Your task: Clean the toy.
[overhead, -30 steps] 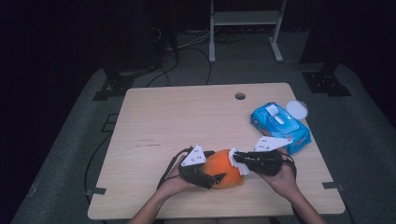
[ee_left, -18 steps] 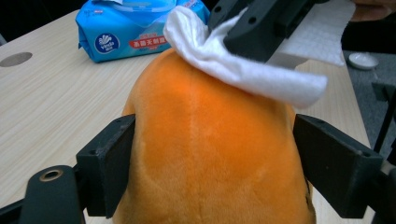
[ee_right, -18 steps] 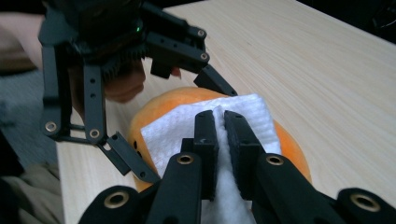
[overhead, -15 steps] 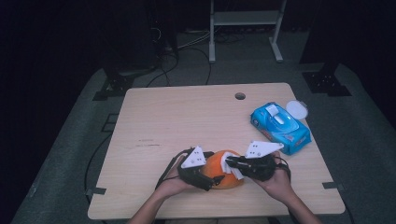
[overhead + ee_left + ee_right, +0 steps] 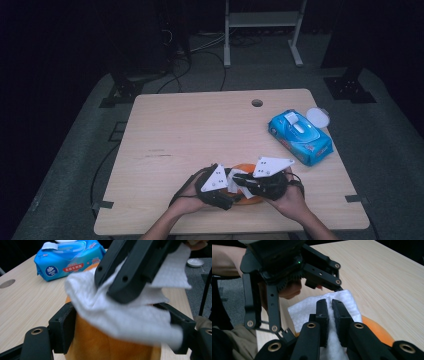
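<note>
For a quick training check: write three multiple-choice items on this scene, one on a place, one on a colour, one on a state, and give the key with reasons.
1. Where does the blue wipes pack lie on the table in the high view?
A. right side
B. left side
C. front edge, between the hands

2. What colour is the round object between the left gripper's jaws?
A. green
B. orange
C. blue

3. What is the right gripper doing?
A. open over bare wood
B. shut on the white wipe
C. shut on the pack

Key: 1 A, the pack sits right of the table's middle, beyond the hands. 2 B, orange shows under the wipe in the left gripper view. 3 B, its jaws pinch the white sheet in the right gripper view.
</note>
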`<act>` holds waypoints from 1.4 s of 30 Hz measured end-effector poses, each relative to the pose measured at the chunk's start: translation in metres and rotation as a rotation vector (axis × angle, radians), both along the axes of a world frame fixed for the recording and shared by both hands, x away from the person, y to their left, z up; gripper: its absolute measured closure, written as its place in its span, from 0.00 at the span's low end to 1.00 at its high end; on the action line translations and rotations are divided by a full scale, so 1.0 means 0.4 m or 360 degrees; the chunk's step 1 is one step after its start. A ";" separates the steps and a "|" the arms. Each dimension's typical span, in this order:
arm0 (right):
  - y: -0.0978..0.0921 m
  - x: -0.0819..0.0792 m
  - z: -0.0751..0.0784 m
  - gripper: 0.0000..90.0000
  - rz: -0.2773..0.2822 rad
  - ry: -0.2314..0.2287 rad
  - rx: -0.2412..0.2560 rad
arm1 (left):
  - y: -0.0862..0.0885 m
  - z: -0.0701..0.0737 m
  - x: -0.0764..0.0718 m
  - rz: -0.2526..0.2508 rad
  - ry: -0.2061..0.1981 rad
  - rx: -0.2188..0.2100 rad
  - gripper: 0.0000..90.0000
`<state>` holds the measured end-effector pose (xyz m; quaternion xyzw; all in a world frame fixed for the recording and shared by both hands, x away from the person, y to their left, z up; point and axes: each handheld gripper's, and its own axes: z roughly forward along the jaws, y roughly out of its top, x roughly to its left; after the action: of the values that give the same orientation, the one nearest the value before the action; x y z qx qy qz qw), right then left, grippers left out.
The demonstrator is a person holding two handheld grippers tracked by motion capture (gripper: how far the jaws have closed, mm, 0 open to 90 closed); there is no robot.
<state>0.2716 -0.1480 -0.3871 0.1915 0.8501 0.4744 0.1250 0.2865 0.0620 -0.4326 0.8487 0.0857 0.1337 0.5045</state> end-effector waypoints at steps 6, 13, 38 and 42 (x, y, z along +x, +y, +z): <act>-0.080 0.034 -0.003 0.93 -0.0183 0.0008 -0.0016 | 0.029 -0.014 0.025 0.0051 0.0123 -0.0060 0.26; -0.063 0.027 -0.007 0.92 -0.0129 0.0078 0.0060 | 0.011 -0.016 0.012 0.0003 0.0043 -0.0038 0.24; -0.104 0.041 -0.020 0.93 -0.0179 0.0104 0.0058 | 0.045 -0.029 0.044 0.0053 0.0215 -0.0031 0.21; -0.084 0.030 -0.021 0.92 -0.0157 0.0085 0.0016 | 0.037 -0.027 0.043 0.0057 0.0229 -0.0020 0.14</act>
<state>0.2835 -0.1816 -0.3957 0.2463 0.8402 0.4667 0.1245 0.3036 0.0767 -0.4435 0.8512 0.1378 0.0810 0.4999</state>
